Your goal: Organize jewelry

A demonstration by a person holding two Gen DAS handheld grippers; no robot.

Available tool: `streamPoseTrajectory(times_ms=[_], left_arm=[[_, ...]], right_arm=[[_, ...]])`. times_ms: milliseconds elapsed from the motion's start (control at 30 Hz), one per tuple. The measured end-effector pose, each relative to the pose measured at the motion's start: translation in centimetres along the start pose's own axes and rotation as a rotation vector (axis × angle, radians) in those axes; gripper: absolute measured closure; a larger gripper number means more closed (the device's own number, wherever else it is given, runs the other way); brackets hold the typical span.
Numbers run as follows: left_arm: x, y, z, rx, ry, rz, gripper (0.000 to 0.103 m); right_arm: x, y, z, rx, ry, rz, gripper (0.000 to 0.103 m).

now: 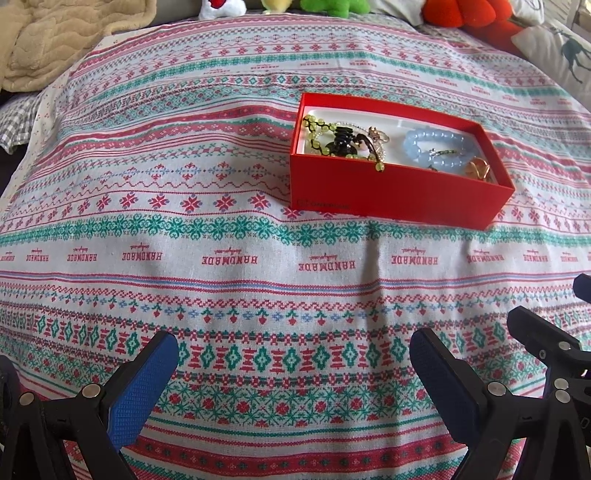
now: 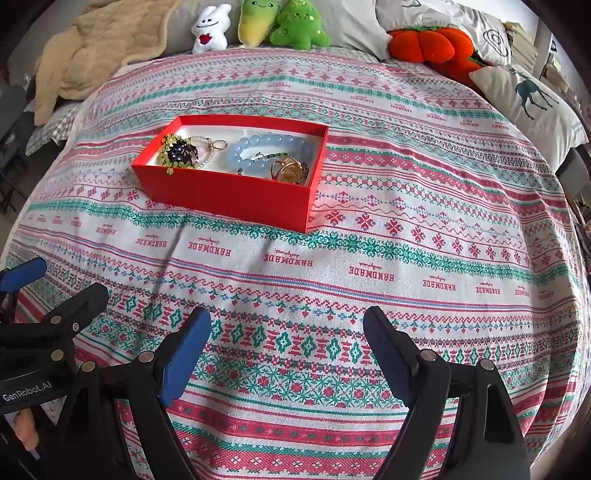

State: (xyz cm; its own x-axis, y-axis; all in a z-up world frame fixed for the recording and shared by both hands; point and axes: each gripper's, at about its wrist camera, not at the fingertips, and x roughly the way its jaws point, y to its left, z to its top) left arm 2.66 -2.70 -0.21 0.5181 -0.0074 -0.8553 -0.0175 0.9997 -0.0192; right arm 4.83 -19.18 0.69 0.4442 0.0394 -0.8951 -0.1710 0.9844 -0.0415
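- My left gripper (image 1: 291, 354) hangs over the patterned cloth (image 1: 221, 258) with its blue-padded fingers spread wide and nothing between them.
- My right gripper (image 2: 286, 338) is spread wide too and holds nothing; it hovers over the same cloth, near its front edge.
- In the right wrist view, the left gripper shows at the lower left, just beside the right one.
- The red box (image 1: 391, 192) sits open on the cloth, well ahead of both grippers; from the left wrist it lies ahead and to the right, from the right wrist ahead and to the left (image 2: 229, 192).
- All the jewelry I can see lies inside the box on its white lining.
- At one end a green bead strand (image 1: 314, 127) tangles with a dark beaded piece (image 1: 345, 142) and a small pearl chain (image 2: 207, 157).
- A pale blue bead bracelet (image 1: 434, 146) lies in the middle of the box.
- A gold-coloured piece (image 1: 478, 170) rests at the other end, touching the bracelet's side.
- Beyond the cloth stand plush toys: a white one (image 2: 210, 29), two green ones (image 2: 280, 26) and an orange one (image 2: 428, 42).
- A beige blanket (image 2: 99, 48) is heaped at the far left, and a deer-print pillow (image 2: 532, 103) lies at the far right.
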Motion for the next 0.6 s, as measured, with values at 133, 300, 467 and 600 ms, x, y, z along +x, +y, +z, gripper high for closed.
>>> streamPoseTrajectory(times_ms=[133,300,467,600], left_arm=[[0.04,-0.22,-0.08,0.007,0.002,0.001,0.000],[0.05,-0.23,-0.12,0.006,0.002,0.004,0.000],[0.10,-0.19,-0.16,0.006,0.005,0.006,0.000],[0.19,-0.15,-0.18,0.007,0.005,0.006,0.000]], right_arm=[[0.04,-0.02,0.00,0.000,0.002,0.000,0.016],[0.12,0.17,-0.01,0.005,0.004,0.001,0.016],[0.14,0.07,-0.02,0.006,0.005,0.003,0.016],[0.12,0.08,-0.07,0.005,0.004,0.004,0.016]])
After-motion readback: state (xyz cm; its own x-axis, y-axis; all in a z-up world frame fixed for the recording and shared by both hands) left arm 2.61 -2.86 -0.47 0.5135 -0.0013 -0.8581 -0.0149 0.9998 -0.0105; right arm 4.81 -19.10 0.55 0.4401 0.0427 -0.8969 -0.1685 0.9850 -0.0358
